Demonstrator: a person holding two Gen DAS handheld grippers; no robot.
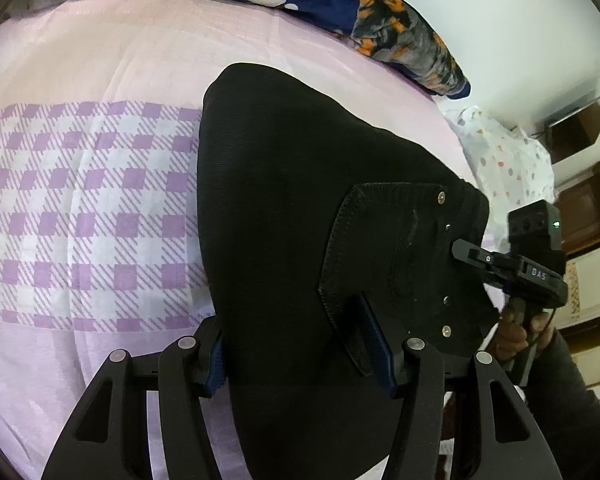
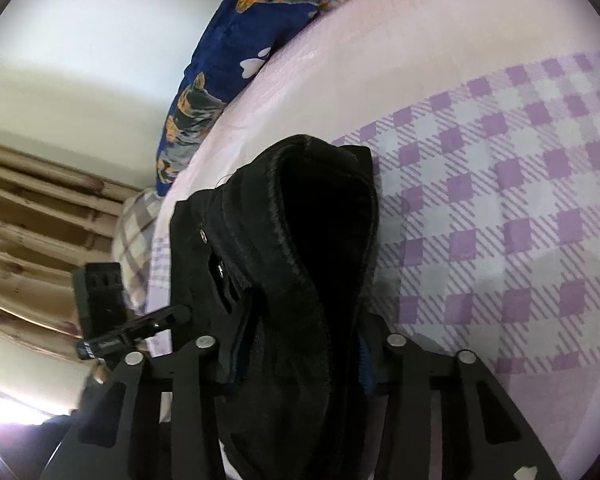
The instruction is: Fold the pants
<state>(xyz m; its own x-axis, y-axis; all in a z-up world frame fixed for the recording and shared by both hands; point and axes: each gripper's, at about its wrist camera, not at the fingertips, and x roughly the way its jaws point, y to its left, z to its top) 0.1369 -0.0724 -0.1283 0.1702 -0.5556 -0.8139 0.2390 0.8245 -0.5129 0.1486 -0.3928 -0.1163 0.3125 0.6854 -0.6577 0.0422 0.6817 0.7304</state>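
In the left wrist view, the black pants (image 1: 300, 208) lie on a pink and purple-checked bedspread (image 1: 80, 200), a back pocket (image 1: 384, 264) with rivets facing up and a folded bulk of fabric running between the fingers of the left gripper (image 1: 300, 348). The risk here, as I judge it, is a slack hold — the blue pads (image 1: 376, 344) stand about half spread around thick cloth, and whether they actually press on it I cannot tell, so a lift could let the layers slide out and undo the fold. The right gripper (image 1: 512, 268) shows at the waistband edge, a hand (image 1: 516, 332) on its grip. In the right wrist view, the waistband (image 2: 284, 216) humps up between the right gripper's (image 2: 296, 352) fingers, which are narrowed and appear to pinch the bunched cloth. A pull by this hand alone could drag the pants askew across the bed. The left gripper (image 2: 148, 324) sits at the far edge, beside a blue patterned blanket (image 2: 228, 52).
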